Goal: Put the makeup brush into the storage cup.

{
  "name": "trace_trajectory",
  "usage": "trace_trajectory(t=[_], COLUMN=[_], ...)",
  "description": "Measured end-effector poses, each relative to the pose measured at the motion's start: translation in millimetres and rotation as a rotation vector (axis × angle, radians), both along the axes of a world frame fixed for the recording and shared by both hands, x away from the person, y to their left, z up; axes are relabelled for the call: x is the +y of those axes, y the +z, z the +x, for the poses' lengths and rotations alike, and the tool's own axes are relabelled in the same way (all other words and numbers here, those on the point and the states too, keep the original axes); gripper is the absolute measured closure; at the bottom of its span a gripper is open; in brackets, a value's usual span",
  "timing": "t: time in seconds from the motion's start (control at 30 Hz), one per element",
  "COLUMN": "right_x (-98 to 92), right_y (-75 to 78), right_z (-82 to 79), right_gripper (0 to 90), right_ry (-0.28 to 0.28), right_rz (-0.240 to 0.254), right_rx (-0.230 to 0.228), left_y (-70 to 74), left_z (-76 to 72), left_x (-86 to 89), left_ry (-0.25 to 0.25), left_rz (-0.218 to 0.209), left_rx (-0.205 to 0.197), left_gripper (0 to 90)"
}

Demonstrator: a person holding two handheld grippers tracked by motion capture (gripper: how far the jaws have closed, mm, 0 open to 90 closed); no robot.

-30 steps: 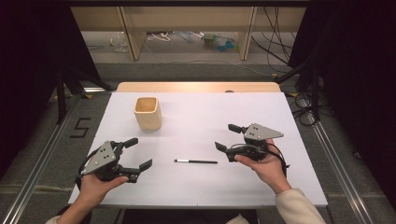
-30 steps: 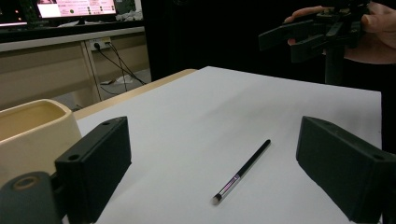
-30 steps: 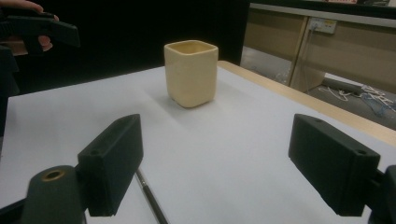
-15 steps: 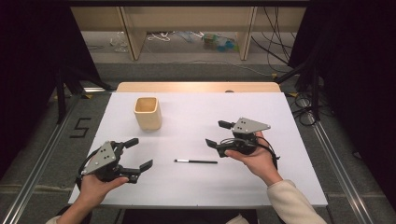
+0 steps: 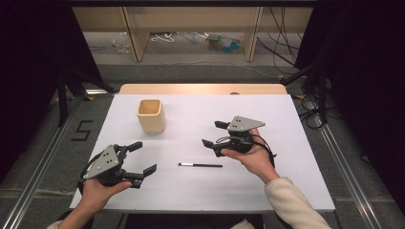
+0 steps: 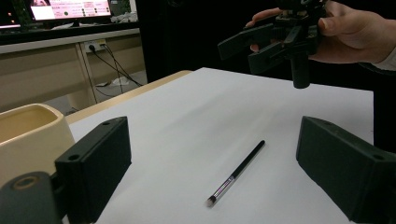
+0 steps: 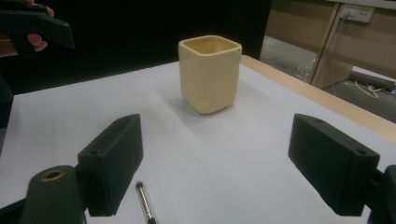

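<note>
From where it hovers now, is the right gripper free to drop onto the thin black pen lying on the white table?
Probably yes. The right gripper hangs with its jaws wide open just above and behind the thin black pen, which lies alone on bare table. The cream square cup stands well off to the side.

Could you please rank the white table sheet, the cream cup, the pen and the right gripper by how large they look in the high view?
1. White table sheet
2. Right gripper
3. Cream cup, close to the gripper's size, so this order is unsure
4. Pen, long but thinnest
</note>
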State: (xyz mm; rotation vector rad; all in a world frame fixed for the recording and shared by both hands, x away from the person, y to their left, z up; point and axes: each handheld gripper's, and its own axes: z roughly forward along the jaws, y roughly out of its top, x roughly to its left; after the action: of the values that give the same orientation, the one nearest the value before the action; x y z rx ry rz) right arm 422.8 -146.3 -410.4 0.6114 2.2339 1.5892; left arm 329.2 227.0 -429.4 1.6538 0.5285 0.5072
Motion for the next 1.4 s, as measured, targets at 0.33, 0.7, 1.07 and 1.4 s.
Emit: trace_trajectory(t=[0.33, 0.7, 1.07, 1.4], right_x=[10.9, 14.8, 33.1, 42.8], right_y=[6.4, 12.1, 12.2, 14.2], right_z=[10.0, 17.1, 25.4, 31.2], right_gripper=[19.2, 19.2, 19.1, 19.1], right_ry=[0.019, 0.014, 0.042, 0.056], right_rz=[0.012, 0.015, 0.011, 0.0], right_rx=[0.019, 0.007, 0.014, 0.0], left_y=[0.0, -0.9, -0.4, 0.1], left_z=[0.1, 0.4, -0.4, -0.9], left_x=[-1.1, -1.6, -1.6, -2.0], left_ry=[-0.003, -0.007, -0.01, -0.014], left_rz=[-0.004, 0.001, 0.004, -0.003], left_rx=[0.001, 0.005, 0.001, 0.002], left_gripper=[10.0, 10.0, 10.0, 10.0])
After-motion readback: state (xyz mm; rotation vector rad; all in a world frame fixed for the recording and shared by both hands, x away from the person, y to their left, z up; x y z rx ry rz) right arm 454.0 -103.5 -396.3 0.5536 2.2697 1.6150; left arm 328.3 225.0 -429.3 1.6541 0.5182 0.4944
